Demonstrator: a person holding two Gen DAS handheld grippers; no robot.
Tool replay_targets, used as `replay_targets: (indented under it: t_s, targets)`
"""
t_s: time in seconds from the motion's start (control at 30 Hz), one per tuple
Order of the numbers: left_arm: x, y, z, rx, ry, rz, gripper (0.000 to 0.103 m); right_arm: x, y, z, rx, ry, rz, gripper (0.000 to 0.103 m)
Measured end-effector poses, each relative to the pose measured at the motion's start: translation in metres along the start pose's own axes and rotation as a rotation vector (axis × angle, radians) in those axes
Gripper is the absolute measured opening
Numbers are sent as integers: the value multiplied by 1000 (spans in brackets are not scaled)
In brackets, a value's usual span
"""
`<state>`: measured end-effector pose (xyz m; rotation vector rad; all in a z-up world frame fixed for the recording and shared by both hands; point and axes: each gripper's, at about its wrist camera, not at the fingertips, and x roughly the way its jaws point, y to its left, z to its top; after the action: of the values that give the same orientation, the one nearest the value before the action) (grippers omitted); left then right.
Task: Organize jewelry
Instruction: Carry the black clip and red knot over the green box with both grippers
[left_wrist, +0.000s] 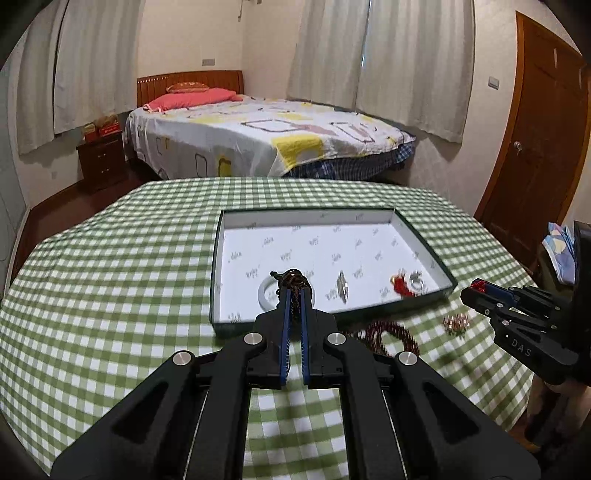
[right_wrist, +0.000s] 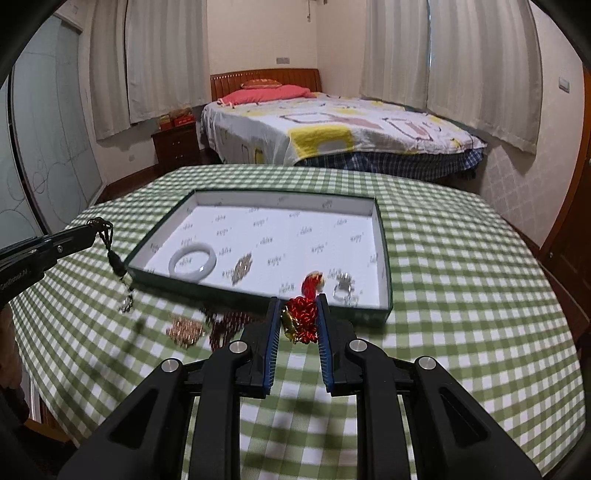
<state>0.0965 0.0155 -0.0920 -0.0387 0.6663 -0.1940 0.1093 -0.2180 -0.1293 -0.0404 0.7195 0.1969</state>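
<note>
In the left wrist view, a shallow rectangular dark-green box with a white printed lining (left_wrist: 221, 258) sits on the green-and-white checked table (left_wrist: 110, 258). Inside it lie a pale white bangle (left_wrist: 266, 291), a small silver chain piece (left_wrist: 342, 290), a red tassel charm (left_wrist: 400, 282) and a silver ring (left_wrist: 416, 281), all along the near side. The left gripper (left_wrist: 294, 291) has its jaws nearly together, pinched on a dark brown braided cord ornament (left_wrist: 293, 277) held above the near edge of the box. On the cloth just in front of the box lie a dark red beaded bracelet (left_wrist: 391, 334) and a small rose-gold chain cluster (left_wrist: 457, 323). The right gripper (left_wrist: 476, 288) enters from the right, red showing at its tips.

In the right wrist view, the right gripper's jaws stand slightly apart, clamped on a red knotted cord ornament with a gold charm (right_wrist: 301, 319), just short of the box's near wall. The box holds the same four pieces. At left, the cord ornament dangles from the left gripper, beside the box. Beyond the table is a bed (right_wrist: 332, 133).
</note>
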Motion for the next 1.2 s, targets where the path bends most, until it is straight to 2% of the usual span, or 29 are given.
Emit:
replay_targets:
  t_s: [0.37,0.7,0.93,1.2]
  targets:
    - [31,5,32,-1,-39,6,5,19,-10,40,-12,-74,-21,20]
    - [75,13,53,-7,-49,19,5,52,-24,64,-4,-97,-53,20]
    - [114,23,56,-21,-11,37,5,91,-34,65,-4,-47,-69,20]
    - [162,35,45,-24,100,46,5,133,-42,55,-7,57,-70,20]
